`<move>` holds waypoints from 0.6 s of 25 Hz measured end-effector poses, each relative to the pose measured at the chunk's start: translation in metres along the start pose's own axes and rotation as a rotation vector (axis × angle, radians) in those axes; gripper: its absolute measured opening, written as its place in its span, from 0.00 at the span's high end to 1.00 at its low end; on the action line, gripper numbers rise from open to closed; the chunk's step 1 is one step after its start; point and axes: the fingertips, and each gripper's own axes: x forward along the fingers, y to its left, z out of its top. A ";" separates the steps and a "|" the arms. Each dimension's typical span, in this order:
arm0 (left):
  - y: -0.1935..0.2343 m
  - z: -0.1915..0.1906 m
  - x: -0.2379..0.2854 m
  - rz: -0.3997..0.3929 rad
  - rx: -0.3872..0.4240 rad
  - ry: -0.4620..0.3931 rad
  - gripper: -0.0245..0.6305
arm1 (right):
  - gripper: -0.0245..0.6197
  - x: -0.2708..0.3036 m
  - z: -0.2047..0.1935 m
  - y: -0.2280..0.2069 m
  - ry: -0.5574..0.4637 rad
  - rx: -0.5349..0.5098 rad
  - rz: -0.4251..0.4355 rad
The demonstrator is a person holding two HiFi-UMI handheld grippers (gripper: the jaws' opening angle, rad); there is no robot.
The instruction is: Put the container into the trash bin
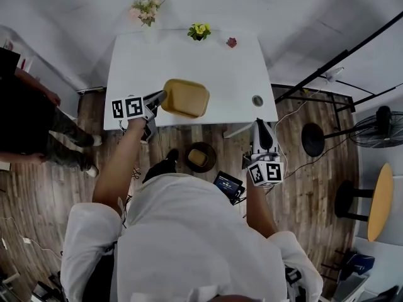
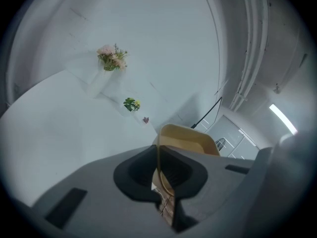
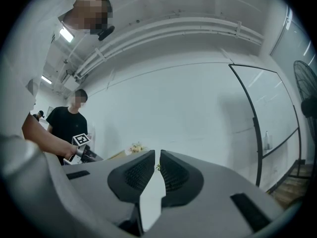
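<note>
The left gripper (image 1: 158,99) pinches the rim of the tan container (image 1: 186,97) over the near edge of the white table (image 1: 208,68). In the left gripper view the jaws hide most of the tub. The right gripper (image 1: 259,124) is empty, its jaws nearly together. The floor-standing trash bin (image 1: 189,148) holds something tan and indistinct.

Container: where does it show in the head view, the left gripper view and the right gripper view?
Head view: container at centre, over the white table, held by the left gripper.
Left gripper view: container lower centre, rim clamped between the jaws.
Right gripper view: only a tan sliver, left of centre.
Shared landmark: the pale flowers.
</note>
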 end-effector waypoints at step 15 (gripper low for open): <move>-0.052 -0.107 -0.018 -0.025 0.015 0.107 0.93 | 0.88 -0.146 -0.025 -0.003 0.046 -0.012 -0.139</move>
